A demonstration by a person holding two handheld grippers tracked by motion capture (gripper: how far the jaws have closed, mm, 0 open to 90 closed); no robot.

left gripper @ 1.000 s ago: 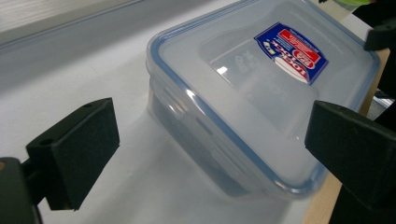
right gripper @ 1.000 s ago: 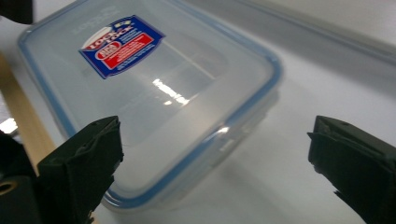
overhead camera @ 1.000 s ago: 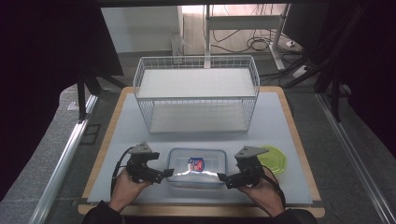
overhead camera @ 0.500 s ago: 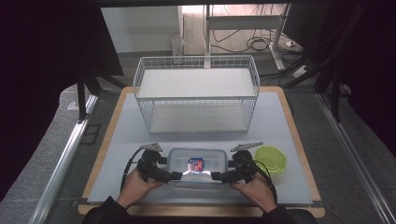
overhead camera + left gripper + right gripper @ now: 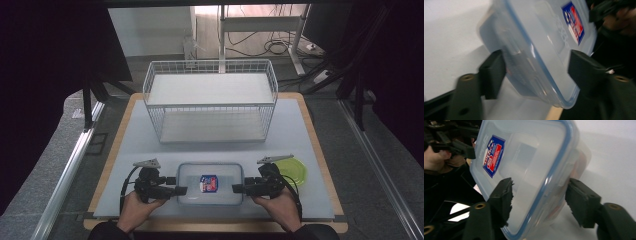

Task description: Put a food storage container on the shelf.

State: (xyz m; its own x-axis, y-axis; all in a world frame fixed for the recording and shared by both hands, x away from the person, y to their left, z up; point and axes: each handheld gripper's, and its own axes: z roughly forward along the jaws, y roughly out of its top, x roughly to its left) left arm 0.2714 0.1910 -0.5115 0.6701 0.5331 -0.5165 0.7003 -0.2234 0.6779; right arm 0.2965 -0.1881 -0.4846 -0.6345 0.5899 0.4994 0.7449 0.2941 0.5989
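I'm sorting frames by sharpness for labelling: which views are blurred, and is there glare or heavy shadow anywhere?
High view: sharp on the table, dark surroundings, bright floor patch behind the wire basket. Left gripper view: motion-blurred, the container and jaws are smeared. Right gripper view: crisper, the container label is distinct though unreadable, the far hand sits in shadow. No strong glare.

My left gripper view was motion-blurred. The clear container ran past its top edge, and I could not read its red-and-blue label.

White wire basket behind; green lid right.
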